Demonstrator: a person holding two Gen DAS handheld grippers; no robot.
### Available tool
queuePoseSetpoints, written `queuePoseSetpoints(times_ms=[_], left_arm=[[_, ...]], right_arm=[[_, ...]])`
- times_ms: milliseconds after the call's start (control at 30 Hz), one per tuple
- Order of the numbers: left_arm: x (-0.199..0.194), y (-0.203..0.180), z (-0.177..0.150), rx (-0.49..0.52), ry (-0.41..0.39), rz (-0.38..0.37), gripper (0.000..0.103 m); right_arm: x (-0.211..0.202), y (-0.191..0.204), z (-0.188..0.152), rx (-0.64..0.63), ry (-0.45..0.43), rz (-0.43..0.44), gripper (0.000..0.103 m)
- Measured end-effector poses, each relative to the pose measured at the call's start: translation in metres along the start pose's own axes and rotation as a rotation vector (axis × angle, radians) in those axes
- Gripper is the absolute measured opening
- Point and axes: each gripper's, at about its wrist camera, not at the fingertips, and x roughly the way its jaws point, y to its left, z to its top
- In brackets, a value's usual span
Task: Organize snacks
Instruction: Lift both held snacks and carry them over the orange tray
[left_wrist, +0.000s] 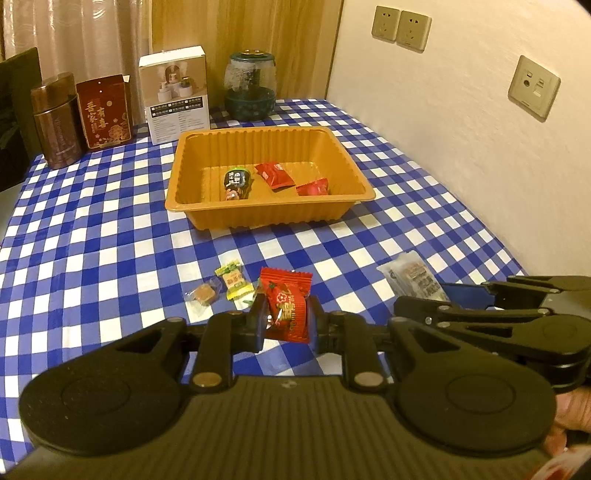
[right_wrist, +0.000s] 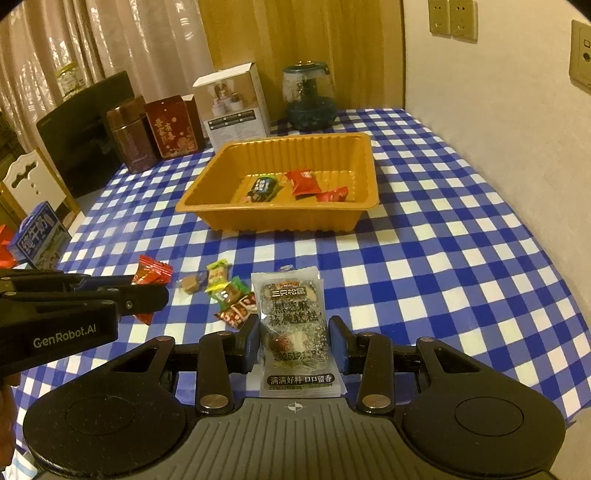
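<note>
My left gripper (left_wrist: 287, 318) is shut on a red candy packet (left_wrist: 286, 302), held near the table's front. My right gripper (right_wrist: 293, 341) is open, its fingers either side of a clear sesame-walnut cake packet (right_wrist: 293, 328) lying on the cloth; I see a gap on each side. An orange plastic tray (left_wrist: 177, 205) sits mid-table and holds a dark packet (left_wrist: 235, 181) and two red packets (left_wrist: 274, 174). Several small loose candies (left_wrist: 231, 282) lie on the cloth in front of the tray, left of the cake packet.
At the back stand a brown tin (left_wrist: 57, 122), a red box (left_wrist: 105, 110), a white carton (left_wrist: 177, 94) and a glass jar (left_wrist: 250, 86). A wall runs along the right. A blue milk carton (right_wrist: 38, 236) sits off the table's left edge.
</note>
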Motion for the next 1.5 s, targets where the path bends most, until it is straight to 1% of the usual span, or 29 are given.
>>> queuePoseSetpoints(times_ms=[300, 833, 1067, 1267, 1500], left_arm=[[0.020, 0.005, 0.021, -0.014, -0.008, -0.001, 0.019], [0.054, 0.020, 0.059, -0.021, -0.025, -0.006, 0.019], [0.074, 0.026, 0.081, -0.018, -0.034, -0.013, 0.019], [0.094, 0.034, 0.102, -0.011, -0.040, 0.002, 0.019], [0.120, 0.051, 0.123, -0.039, -0.038, 0.008, 0.019]], right_arm=[[0.012, -0.008, 0.023, -0.009, -0.017, -0.008, 0.040], [0.043, -0.016, 0.080, -0.034, -0.047, 0.005, 0.040], [0.066, -0.025, 0.101, -0.027, -0.041, 0.008, 0.040], [0.087, -0.034, 0.121, 0.009, -0.038, 0.024, 0.040], [0.116, -0.039, 0.143, 0.047, -0.029, 0.051, 0.040]])
